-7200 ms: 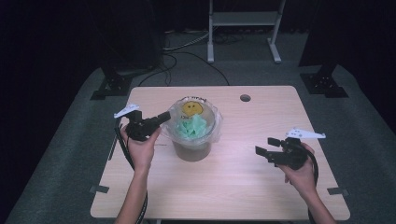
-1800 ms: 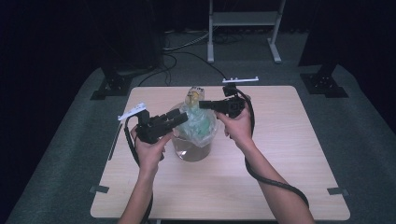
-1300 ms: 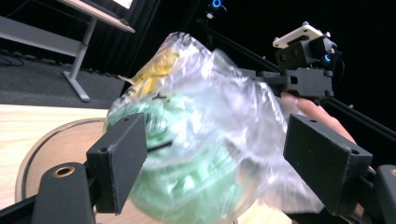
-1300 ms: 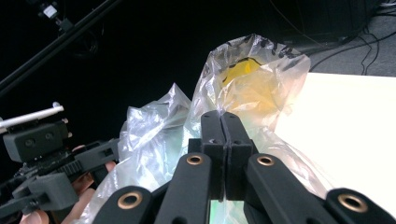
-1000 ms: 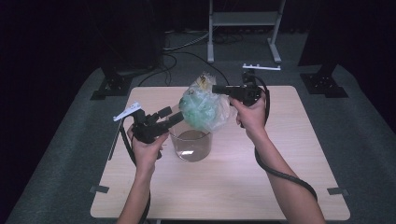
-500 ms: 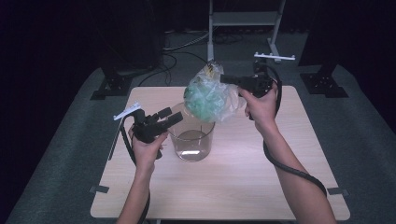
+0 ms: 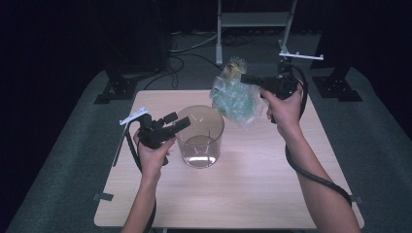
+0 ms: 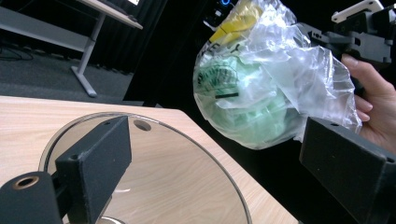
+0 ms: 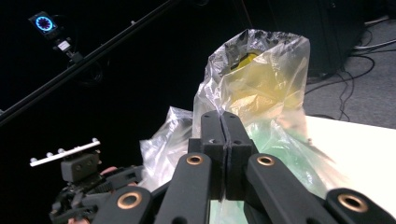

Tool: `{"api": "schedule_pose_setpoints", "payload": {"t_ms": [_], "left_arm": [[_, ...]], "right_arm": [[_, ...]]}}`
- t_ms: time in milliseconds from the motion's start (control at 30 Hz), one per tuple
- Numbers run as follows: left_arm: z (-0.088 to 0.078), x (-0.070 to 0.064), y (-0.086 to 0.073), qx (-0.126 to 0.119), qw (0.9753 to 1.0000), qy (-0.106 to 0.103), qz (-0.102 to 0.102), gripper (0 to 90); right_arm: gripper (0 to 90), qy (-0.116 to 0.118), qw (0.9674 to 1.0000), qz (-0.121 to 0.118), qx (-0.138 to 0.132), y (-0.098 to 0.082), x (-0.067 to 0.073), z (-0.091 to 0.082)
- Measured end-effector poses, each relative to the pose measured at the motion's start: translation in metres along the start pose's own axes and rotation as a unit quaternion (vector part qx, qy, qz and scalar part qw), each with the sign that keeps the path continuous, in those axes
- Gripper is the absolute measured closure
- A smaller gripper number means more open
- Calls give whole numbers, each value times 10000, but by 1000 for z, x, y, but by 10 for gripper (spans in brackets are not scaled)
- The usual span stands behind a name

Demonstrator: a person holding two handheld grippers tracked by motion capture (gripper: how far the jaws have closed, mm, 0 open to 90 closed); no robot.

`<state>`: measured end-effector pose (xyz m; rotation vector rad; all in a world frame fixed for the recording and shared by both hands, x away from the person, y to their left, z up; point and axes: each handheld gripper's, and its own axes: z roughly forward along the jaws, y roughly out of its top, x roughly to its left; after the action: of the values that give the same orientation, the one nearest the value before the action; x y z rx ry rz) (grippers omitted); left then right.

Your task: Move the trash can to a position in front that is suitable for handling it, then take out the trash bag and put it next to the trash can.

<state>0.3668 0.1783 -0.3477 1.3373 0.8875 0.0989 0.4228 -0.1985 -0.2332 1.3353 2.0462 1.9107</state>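
A dark room surrounds my wooden surface (image 7: pixel 252 194). From the high view, my right gripper (image 7: pixel 253 79) holds the plastic bag (image 7: pixel 235 99) aloft at the far right, clear of the glass jar (image 7: pixel 199 136); the bag is out, and setting it down remains, I judge. In the left gripper view, my left gripper (image 8: pixel 205 163) is spread wide, grasping nothing. In the right gripper view, jaws clench the bag's film; its green contents stay hard to identify.

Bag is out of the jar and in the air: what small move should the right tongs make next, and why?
Probably carry the bag right and lower it onto bare table. The right tongs are shut on its plastic, it hangs clear of the jar, and the left tongs stand open at the rim.
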Motion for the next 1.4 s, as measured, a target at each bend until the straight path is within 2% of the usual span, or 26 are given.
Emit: {"api": "schedule_pose_setpoints", "payload": {"t_ms": [300, 633, 1000, 1167, 1400], "left_arm": [[0, -6, 1, -12, 9999, -28, 149, 78], [4, -4, -2, 74, 9999, 6, 139, 77], [9, -4, -3, 150, 9998, 18, 136, 78], [10, -4, -5, 173, 9998, 43, 112, 78], [10, -5, -5, 167, 9997, 44, 145, 78]], "right_arm": [[900, -123, 9998, 171, -9, -10, -21, -17], [900, -276, 9987, 428, -63, -20, -46, -25], [900, -422, 9972, 614, 29, -39, -71, -19], [900, -413, 9962, 769, 52, -48, -82, -14], [900, -457, 9950, 891, 63, -57, -91, -9]]}}
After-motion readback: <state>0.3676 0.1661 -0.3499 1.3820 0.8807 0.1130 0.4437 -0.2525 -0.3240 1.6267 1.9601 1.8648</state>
